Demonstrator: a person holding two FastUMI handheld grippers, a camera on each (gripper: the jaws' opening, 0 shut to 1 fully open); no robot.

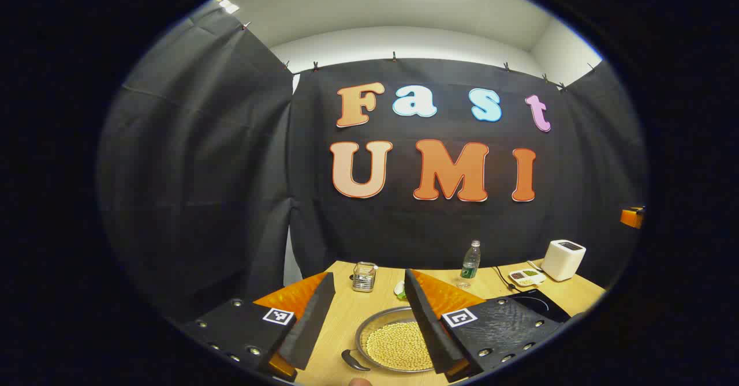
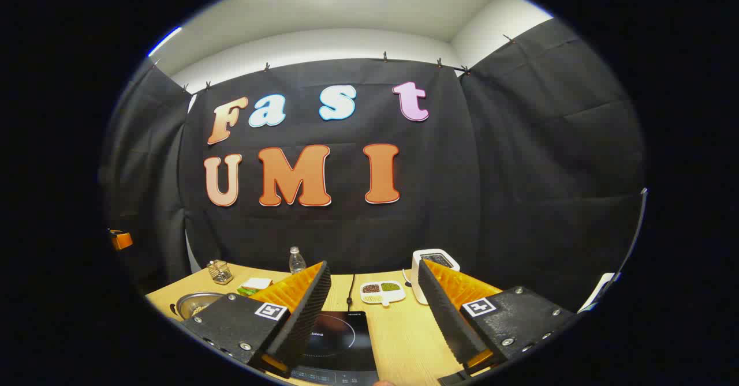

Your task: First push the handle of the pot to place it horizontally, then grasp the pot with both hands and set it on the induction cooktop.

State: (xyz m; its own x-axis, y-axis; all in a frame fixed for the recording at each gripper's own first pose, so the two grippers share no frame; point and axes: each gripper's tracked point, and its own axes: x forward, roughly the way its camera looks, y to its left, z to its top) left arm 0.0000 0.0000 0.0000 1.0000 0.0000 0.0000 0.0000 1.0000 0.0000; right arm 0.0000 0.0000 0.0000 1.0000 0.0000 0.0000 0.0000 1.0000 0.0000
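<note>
In the left gripper view we hold the left gripper (image 1: 369, 317) above the near edge of the wooden table (image 1: 346, 311), its fingers spread wide with nothing between them. The pot (image 1: 395, 344) sits on the table right below and between those fingers, a shallow metal pan filled with pale round beans; its dark handle (image 1: 353, 362) juts from the near-left rim at a slant. Beyond the pot stand a small wire holder (image 1: 364, 276) and a water bottle (image 1: 471, 263), and to the right of the pot lies the black induction cooktop (image 1: 534, 303), with a small dish of grains (image 1: 525, 277) and a white appliance (image 1: 563, 259) behind it. In the right gripper view the right gripper (image 2: 375, 317) is likewise released and empty, hovering over the induction cooktop (image 2: 340, 340); the pot (image 2: 196, 303) shows well to the left of the cooktop at the table's edge. We judge the pot stiff and smooth-walled, made fairly heavy by its load, and likely to spill loose beans if tipped. We would nudge the handle near its free end to swing it level, then pinch the rim at two opposite points and keep the pan flat as we carry it toward the cooktop.
</note>
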